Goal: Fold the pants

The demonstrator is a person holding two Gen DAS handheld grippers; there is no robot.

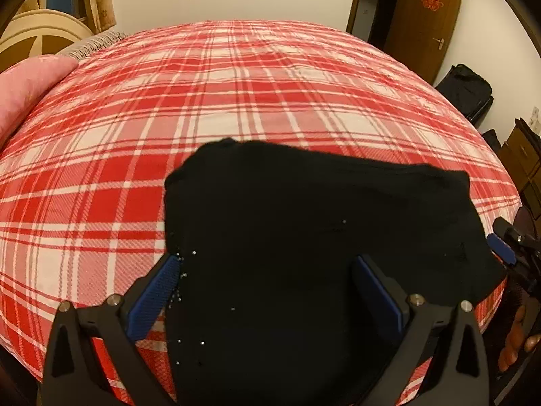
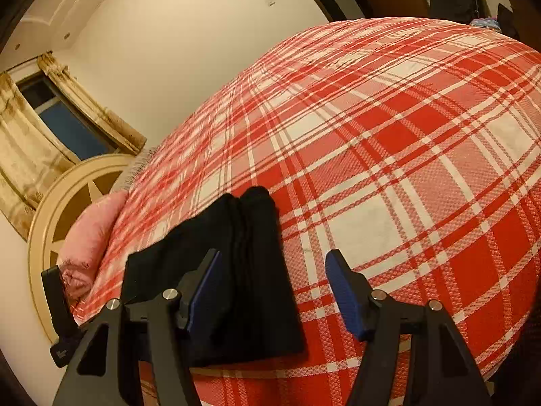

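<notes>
Blue-padded fingers (image 1: 159, 291) of the left gripper (image 1: 267, 270) stand spread wide over a bed, pinching nothing, with the folded black pants (image 1: 304, 237) filling the gap between them. In the left wrist view the left-hand finger sits at the bundle's left edge, over the border between cloth and bedspread, while the other finger (image 1: 378, 287) stands over the dark fabric itself; whether either pad actually touches the cloth cannot be told.

The right gripper (image 2: 274, 277) is likewise spread, its fingers (image 2: 345, 294) well apart and gripping nothing. In the right wrist view its left-hand finger (image 2: 206, 287) overlaps the pants (image 2: 243, 270), and the right-hand one hangs over bare bedspread just beside the bundle's right edge. Contact with the fabric cannot be judged here either.

The pants lie as a compact folded bundle with stacked layers showing along one end, resting on the red-and-white plaid bedspread (image 1: 236, 84) near the bed's near edge. The right gripper's blue pad (image 1: 500, 250) appears at the bundle's right side in the left wrist view, just beside the cloth.

A pink pillow (image 2: 91, 237) rests at the head of the bed against a cream round headboard (image 2: 50, 223). Beyond are a curtained window (image 2: 64, 125), a brown wooden door (image 1: 422, 23) and a dark bag (image 1: 466, 91) on the floor by the wall.
</notes>
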